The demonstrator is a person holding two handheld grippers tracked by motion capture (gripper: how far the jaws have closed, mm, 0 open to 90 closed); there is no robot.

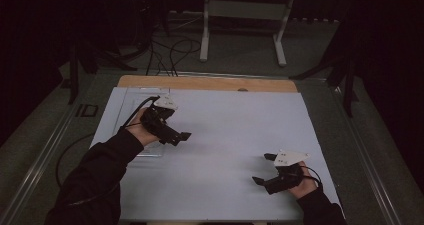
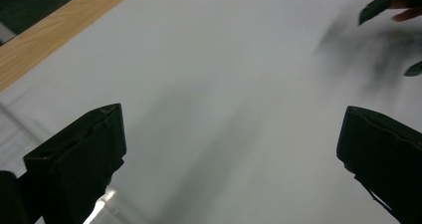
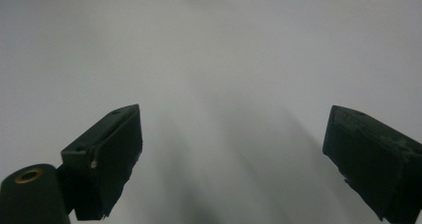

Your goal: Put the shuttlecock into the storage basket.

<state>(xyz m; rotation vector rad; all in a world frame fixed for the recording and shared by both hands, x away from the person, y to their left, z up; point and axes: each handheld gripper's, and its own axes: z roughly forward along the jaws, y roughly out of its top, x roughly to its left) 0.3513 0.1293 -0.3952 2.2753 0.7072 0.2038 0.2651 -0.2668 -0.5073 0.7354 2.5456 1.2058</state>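
Note:
My left gripper [image 1: 181, 137] hangs over the left part of a white sheet [image 1: 230, 130] that covers the table. Its jaws stand wide apart with nothing between them, as its own view shows [image 2: 232, 112]. At the sheet's front right, my right gripper [image 1: 263, 168] is held low and is open too, its jaws pointing left. In the right gripper view [image 3: 235, 110] only bare white sheet [image 3: 224, 45] lies between the jaws. The right gripper [image 2: 378, 6] also appears at the top right of the left gripper view.
A faint clear rectangular outline [image 1: 131, 97] lies on the sheet under the left hand. A wooden strip [image 1: 207, 82] runs along the table's far edge. Beyond it, on the floor, are a white frame [image 1: 245, 10], cables [image 1: 170, 50] and black stands [image 1: 347, 80].

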